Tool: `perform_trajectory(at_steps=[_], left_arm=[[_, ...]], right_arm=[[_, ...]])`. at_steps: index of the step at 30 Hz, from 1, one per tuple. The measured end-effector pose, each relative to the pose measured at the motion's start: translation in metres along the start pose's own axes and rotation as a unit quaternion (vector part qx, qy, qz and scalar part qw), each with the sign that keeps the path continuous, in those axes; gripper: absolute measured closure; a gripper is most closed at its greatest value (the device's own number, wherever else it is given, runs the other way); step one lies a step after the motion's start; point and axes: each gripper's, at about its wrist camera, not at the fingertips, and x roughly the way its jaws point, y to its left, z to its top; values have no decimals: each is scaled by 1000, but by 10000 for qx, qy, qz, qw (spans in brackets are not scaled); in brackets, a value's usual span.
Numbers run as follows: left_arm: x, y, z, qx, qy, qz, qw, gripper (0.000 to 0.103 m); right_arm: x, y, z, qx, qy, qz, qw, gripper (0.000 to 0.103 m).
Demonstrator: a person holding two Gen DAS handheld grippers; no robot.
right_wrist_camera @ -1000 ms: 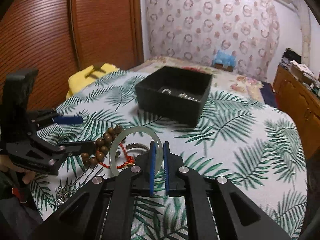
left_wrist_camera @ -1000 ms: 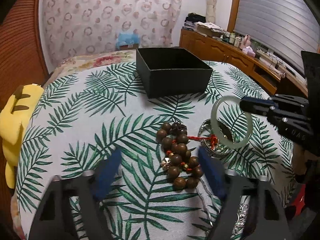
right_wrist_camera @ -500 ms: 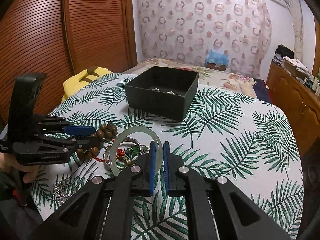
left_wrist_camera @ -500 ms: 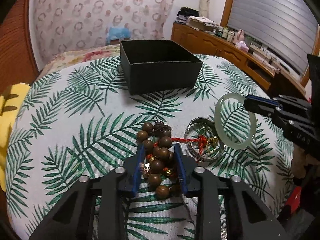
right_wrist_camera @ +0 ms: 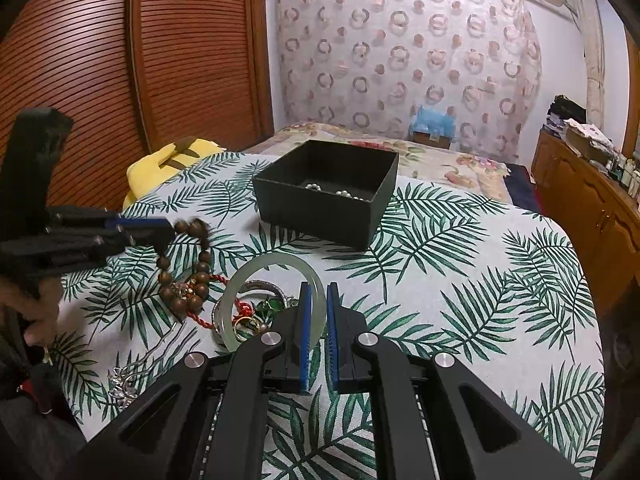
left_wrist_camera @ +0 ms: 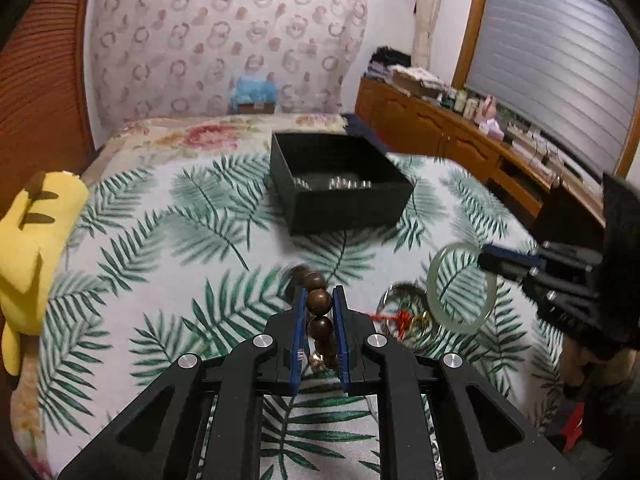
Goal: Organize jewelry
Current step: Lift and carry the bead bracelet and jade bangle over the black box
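My left gripper (left_wrist_camera: 319,294) is shut on a brown wooden bead bracelet (left_wrist_camera: 319,303) and holds it above the palm-leaf tablecloth; in the right wrist view the beads (right_wrist_camera: 195,276) hang from it in a loop. My right gripper (right_wrist_camera: 316,290) is shut on a pale green jade bangle (right_wrist_camera: 256,270), held upright above the pile; the bangle also shows in the left wrist view (left_wrist_camera: 440,308). A black open box (left_wrist_camera: 340,196) with silver pieces inside stands at the far middle of the table, also seen in the right wrist view (right_wrist_camera: 326,200).
A pile of jewelry with a silver bangle, red cord and green stones (right_wrist_camera: 256,312) lies under the bangle. A silver chain (right_wrist_camera: 124,384) lies near the table's front left edge. A yellow plush (left_wrist_camera: 28,248) sits at the left edge. A wooden cabinet (right_wrist_camera: 592,208) stands to the right.
My left gripper closed on the bead bracelet and lifted it off the table. My right gripper stayed shut on the jade bangle and rose slightly.
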Motion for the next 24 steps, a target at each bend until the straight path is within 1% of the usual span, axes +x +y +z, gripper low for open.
perform_trajectory(at_steps=[5, 16, 20, 24], left_arm=[[-15, 0, 12, 32, -213, 36, 9998, 91], [-31, -4, 24, 143, -489, 37, 9987, 91], [-35, -7, 33, 226, -587, 5, 9980, 91], [-35, -11, 46, 286, -693, -31, 9972, 91]], right_arm=[[-3, 2, 1, -21, -45, 34, 10000, 94], [-3, -4, 11, -64, -85, 21, 9999, 94], [1, -9, 22, -153, -101, -26, 9998, 94], [8, -17, 43, -288, -160, -105, 9994, 94]])
